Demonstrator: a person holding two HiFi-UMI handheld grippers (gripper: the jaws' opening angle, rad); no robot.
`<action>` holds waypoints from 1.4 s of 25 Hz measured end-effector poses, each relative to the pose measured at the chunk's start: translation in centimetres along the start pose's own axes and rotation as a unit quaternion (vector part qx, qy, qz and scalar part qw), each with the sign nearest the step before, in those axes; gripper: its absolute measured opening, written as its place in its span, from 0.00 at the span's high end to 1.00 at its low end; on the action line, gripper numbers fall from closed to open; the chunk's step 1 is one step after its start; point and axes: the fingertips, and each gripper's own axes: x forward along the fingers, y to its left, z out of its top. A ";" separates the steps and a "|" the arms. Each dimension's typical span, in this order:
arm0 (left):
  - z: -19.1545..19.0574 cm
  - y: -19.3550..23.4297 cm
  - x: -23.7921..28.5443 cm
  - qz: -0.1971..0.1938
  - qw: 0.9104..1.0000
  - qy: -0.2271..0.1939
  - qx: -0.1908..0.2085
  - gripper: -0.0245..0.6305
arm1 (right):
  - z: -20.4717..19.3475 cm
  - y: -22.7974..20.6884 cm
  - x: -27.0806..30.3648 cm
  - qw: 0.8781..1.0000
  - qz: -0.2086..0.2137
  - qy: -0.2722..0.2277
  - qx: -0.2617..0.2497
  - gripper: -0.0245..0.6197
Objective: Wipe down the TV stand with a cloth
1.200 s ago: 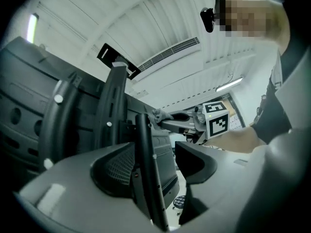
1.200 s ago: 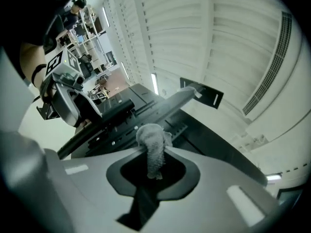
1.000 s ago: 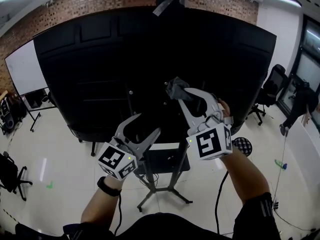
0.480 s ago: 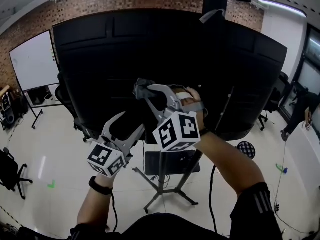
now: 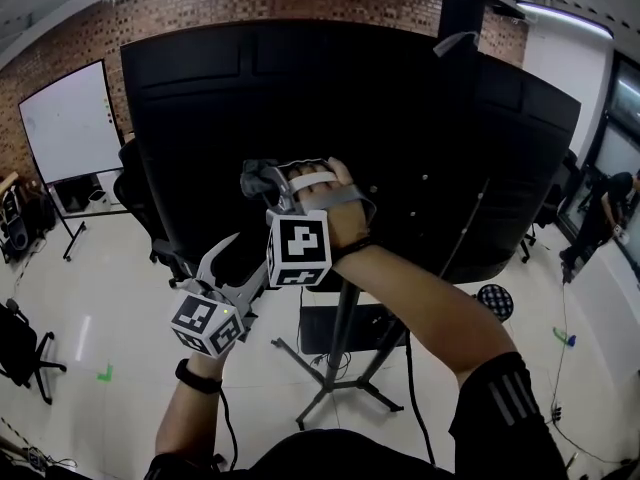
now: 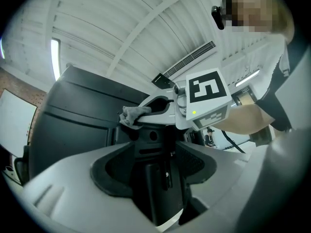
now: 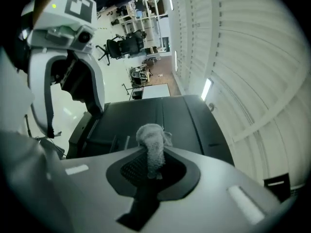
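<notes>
Cloth (image 7: pixel 152 142) sits clamped in right gripper (image 7: pixel 151 166), before black TV back (image 5: pixel 400 138).

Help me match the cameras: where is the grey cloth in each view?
Head view: cloth upper centre-left, at the right gripper tip.
Left gripper view: cloth centre-left, above the jaws.
Right gripper view: cloth centre, between the jaws.
Shared landmark: the black TV back.

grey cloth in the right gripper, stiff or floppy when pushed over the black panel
Probably floppy: the cloth bunches in a soft wad past the right gripper. Likely light, since a small pinch holds it. Its fuzzy nap should drag on the black panel, not slide.
</notes>
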 end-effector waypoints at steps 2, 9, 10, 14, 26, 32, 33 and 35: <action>-0.2 0.3 -0.3 -0.002 1.000 -0.001 -0.002 0.52 | 0.1 0.2 1.0 1.000 0.004 0.017 -0.021 0.90; -0.4 0.5 -0.1 -0.017 1.000 -0.004 -0.011 0.52 | -1.2 0.7 1.3 0.995 0.014 0.062 -0.072 0.90; -0.4 0.3 0.1 -0.021 1.000 -0.004 -0.012 0.52 | -1.8 0.8 1.0 0.994 0.018 0.072 -0.077 0.90; -0.7 -0.8 1.1 -0.037 0.999 -0.006 -0.016 0.52 | -4.4 1.0 -0.3 0.988 0.025 0.112 -0.103 0.90; -1.4 -3.3 3.1 -0.075 0.997 -0.007 -0.030 0.52 | -9.4 0.5 -3.4 0.976 0.028 0.174 -0.125 0.90; -1.3 -1.7 2.0 -0.053 0.998 -0.003 -0.030 0.52 | -5.4 1.6 -3.6 0.994 0.043 0.096 -0.042 0.90; -1.4 -1.2 1.7 -0.047 0.998 -0.003 -0.030 0.53 | -4.6 1.9 -3.3 0.994 0.045 0.088 -0.041 0.90; -1.9 -0.2 1.0 -0.036 0.999 -0.003 -0.029 0.52 | -3.2 2.9 -2.6 0.995 0.047 0.074 -0.045 0.90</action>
